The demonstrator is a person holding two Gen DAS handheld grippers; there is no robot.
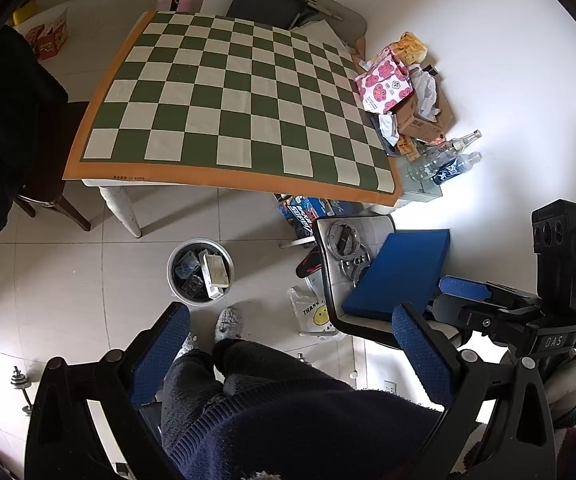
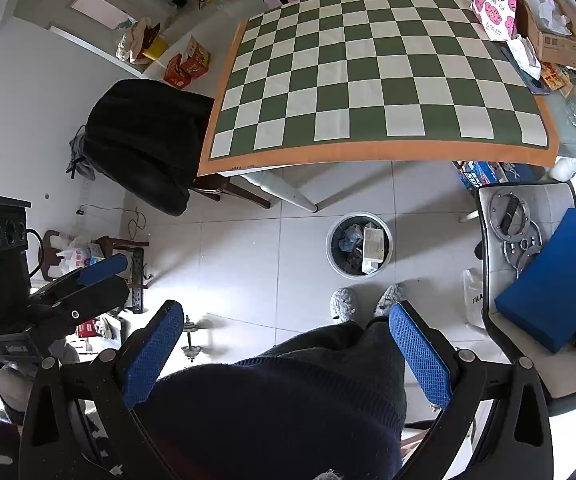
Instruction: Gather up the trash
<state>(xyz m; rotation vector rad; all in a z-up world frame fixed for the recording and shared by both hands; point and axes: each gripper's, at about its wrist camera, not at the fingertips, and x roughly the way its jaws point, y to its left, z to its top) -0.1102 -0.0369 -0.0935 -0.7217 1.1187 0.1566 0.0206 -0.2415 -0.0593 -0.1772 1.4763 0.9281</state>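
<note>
A round grey trash bin [image 1: 201, 270] stands on the tiled floor near the table's front leg, holding a pale carton and dark wrappers; it also shows in the right wrist view [image 2: 358, 245]. My left gripper [image 1: 288, 336] is open and empty, held high over my legs and slippers. My right gripper [image 2: 285, 334] is open and empty too, at about the same height; it appears in the left wrist view [image 1: 454, 286] at the right. Both are well above and short of the bin.
A table with a green checkered cloth [image 1: 235, 96] stands ahead. Boxes, paper and bottles [image 1: 412, 96] pile at its right edge. A chair with a blue pad [image 1: 398, 274] is right, a chair with a black coat [image 2: 147, 140] left. A dumbbell [image 2: 191, 338] lies on the floor.
</note>
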